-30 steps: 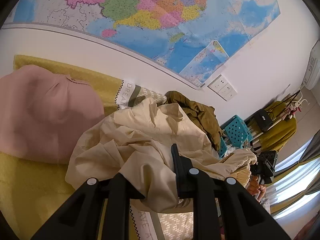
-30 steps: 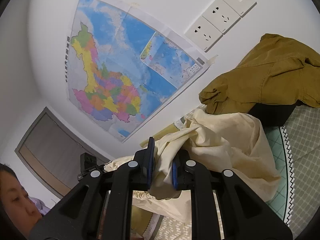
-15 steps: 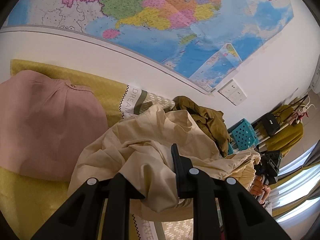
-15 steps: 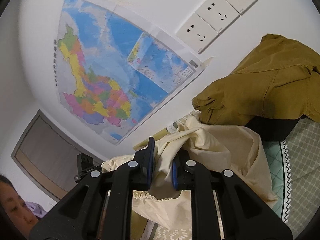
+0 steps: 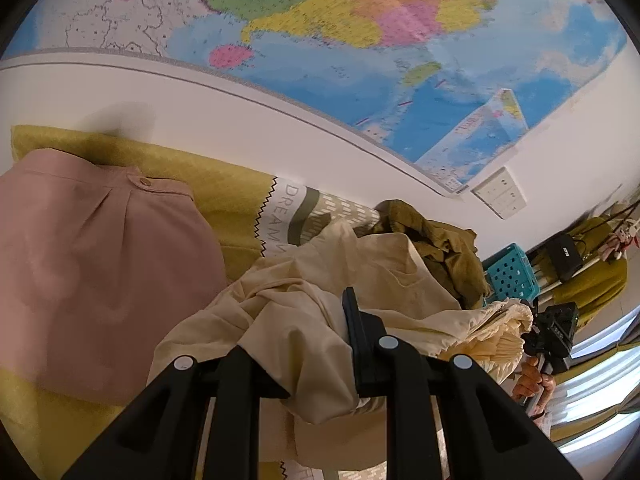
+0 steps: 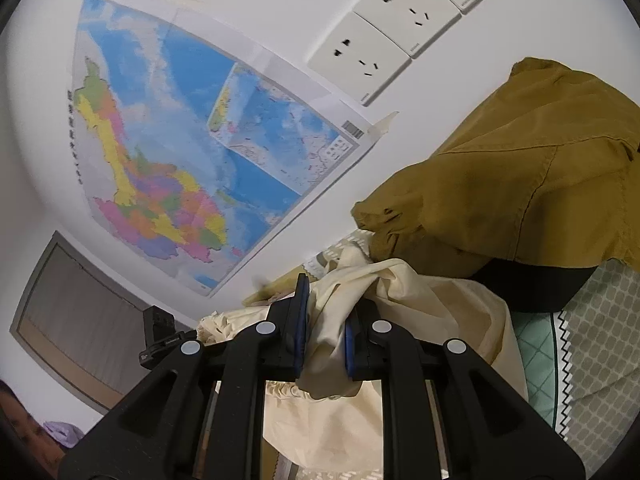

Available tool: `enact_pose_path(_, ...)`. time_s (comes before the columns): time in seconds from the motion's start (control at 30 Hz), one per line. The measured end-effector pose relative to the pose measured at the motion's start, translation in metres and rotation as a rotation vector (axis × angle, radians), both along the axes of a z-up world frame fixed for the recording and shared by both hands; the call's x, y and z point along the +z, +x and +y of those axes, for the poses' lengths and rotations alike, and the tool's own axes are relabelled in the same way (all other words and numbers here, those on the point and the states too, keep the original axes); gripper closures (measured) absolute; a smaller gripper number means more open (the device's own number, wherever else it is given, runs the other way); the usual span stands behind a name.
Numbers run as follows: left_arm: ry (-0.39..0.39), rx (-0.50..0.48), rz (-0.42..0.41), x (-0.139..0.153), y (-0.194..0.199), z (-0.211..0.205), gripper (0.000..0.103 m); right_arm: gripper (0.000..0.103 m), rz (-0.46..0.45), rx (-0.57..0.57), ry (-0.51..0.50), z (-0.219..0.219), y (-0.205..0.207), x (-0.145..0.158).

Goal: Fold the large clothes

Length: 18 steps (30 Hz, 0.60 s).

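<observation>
A: What do the tongs hold?

B: The right gripper has its jaws almost closed on a bunch of the cream garment. The cloth passes between the two blue pads and hangs out below them. The left gripper also has its jaws close together on the same cream garment. One finger is covered by a fold of the cloth; the other finger presses against its side.

A: And where is this garment?

B: I take the wall map as the landmark. The garment lies crumpled below the map, on the bed cover, and part of it is lifted between the two grippers. Its gathered, frilly edge goes toward the right gripper's side, where a hand holds the black handle.

A: What is near it?

B: An olive-brown garment is piled just behind the cream one, under the lower right corner of the map and under the wall sockets. A folded pink garment lies flat on the yellow part of the cover, under the left part of the map, just beside the cream cloth. Further right from the map there is a turquoise basket and a rack with a mustard garment. Part of a person is at the lower left edge of the right wrist view.
</observation>
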<state>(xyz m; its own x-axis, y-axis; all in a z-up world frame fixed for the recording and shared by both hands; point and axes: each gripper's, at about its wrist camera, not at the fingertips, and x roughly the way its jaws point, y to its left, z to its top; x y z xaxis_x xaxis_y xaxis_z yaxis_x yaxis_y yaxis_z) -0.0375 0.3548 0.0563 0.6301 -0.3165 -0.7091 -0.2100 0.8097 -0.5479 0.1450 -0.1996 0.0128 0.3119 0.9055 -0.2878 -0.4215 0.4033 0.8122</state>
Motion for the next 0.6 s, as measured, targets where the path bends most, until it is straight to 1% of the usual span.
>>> enact_pose_path(0.17, 0.008, 0.014, 0.040, -0.012, 0.018, 0.004, 0.084, 0.088, 0.028, -0.011, -0.033, 0.008, 0.014, -0.007)
enact_pose_path(0.3, 0.036, 0.024, 0.066, -0.019, 0.033, 0.006, 0.084, 0.088, 0.061, -0.027, -0.061, 0.014, 0.028, -0.015)
enact_pose_path(0.4, 0.071, 0.032, 0.087, -0.025, 0.046, 0.005, 0.084, 0.088, 0.080, -0.037, -0.083, 0.019, 0.037, -0.021)
enact_pose_path(0.6, 0.101, 0.047, 0.129, -0.037, 0.064, 0.007, 0.083, 0.086, 0.121, -0.058, -0.128, 0.028, 0.054, -0.035)
